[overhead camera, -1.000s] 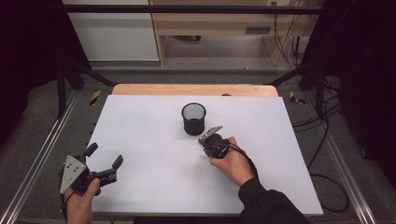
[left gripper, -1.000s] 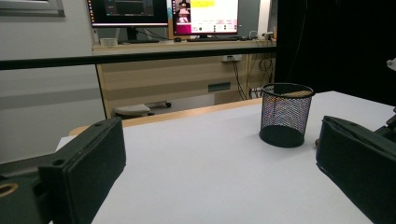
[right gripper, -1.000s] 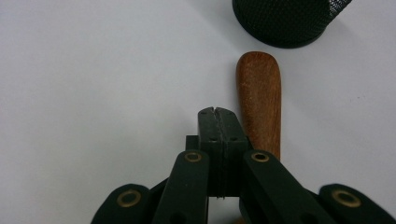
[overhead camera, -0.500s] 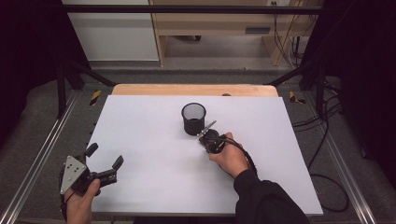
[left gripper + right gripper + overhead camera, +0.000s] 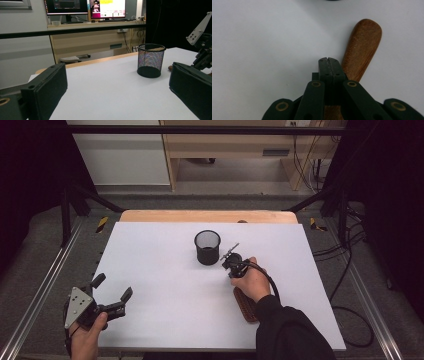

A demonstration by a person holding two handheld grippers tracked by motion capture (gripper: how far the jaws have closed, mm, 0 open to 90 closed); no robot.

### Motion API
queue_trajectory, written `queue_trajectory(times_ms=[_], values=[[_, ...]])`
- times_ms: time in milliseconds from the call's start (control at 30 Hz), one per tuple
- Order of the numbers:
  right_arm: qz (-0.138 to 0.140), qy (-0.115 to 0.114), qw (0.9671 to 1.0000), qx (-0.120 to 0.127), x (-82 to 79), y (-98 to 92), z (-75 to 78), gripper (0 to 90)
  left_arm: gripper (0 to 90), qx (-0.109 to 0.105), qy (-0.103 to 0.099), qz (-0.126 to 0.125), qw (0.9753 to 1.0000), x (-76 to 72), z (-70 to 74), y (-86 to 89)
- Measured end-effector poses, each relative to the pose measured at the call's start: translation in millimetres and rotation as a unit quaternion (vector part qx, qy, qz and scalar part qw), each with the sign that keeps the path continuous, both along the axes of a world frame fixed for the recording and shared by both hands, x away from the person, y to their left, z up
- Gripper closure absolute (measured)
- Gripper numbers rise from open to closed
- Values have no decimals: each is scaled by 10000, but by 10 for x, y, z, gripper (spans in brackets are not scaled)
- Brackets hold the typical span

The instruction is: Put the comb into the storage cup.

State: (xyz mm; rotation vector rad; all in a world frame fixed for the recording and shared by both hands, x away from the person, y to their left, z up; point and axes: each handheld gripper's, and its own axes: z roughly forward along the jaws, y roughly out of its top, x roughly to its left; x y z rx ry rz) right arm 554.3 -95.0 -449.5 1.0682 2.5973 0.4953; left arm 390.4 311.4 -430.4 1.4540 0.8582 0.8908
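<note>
- Right claw (image 5: 231, 261) sits just beside the black mesh cup (image 5: 207, 247), with its two jaws pressed together and nothing between them; the right gripper view shows the closed tips meeting along a thin seam.
- Left claw (image 5: 111, 296) rests well apart from the cup, at the near left corner of the white tabletop (image 5: 160, 270), with its jaws spread wide and empty.
- Count: two claws, one mesh cup, one wooden-handled brush (image 5: 245, 304).
- From above, the brush lies under the right hand (image 5: 252, 281); its dark, dotted bristle pad shows behind the wrist, and its handle is hidden by the hand.
- Looking along the right claw (image 5: 329, 65), the rounded brown wooden handle (image 5: 361, 52) appears just beside and beneath the closed tips, slanting away to the upper right on the tabletop; whether the tips touch it I cannot tell.
- Looking along the left claw (image 5: 117, 85), the cup (image 5: 150, 60) stands upright ahead between the two blocky jaws, its wire mesh see-through and its base solid; the right gripper's grey three-cornered plate (image 5: 200, 28) shows past the cup.
- Both claws are matte black with brass-coloured pivot rings.
</note>
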Motion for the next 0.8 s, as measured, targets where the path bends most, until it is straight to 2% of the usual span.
queue_trajectory(times_ms=[200, 400, 600, 800], values=[[-227, -1, 9997, -26, 60, -198, 31, 900, 19, 30, 15, -8, 10000, 5, -4, -2], [-334, -30, 9994, -57, 72, -408, 20, 900, 21, 45, 20, -11, 10000, 4, -4, -2], [-436, 25, 9990, -85, 23, -615, 1, 900, 18, 57, 32, 11, 10000, 4, -6, 2], [-511, 18, 9987, -9, -54, -836, 25, 900, 18, 58, 42, 22, 10000, 7, -11, 0]])
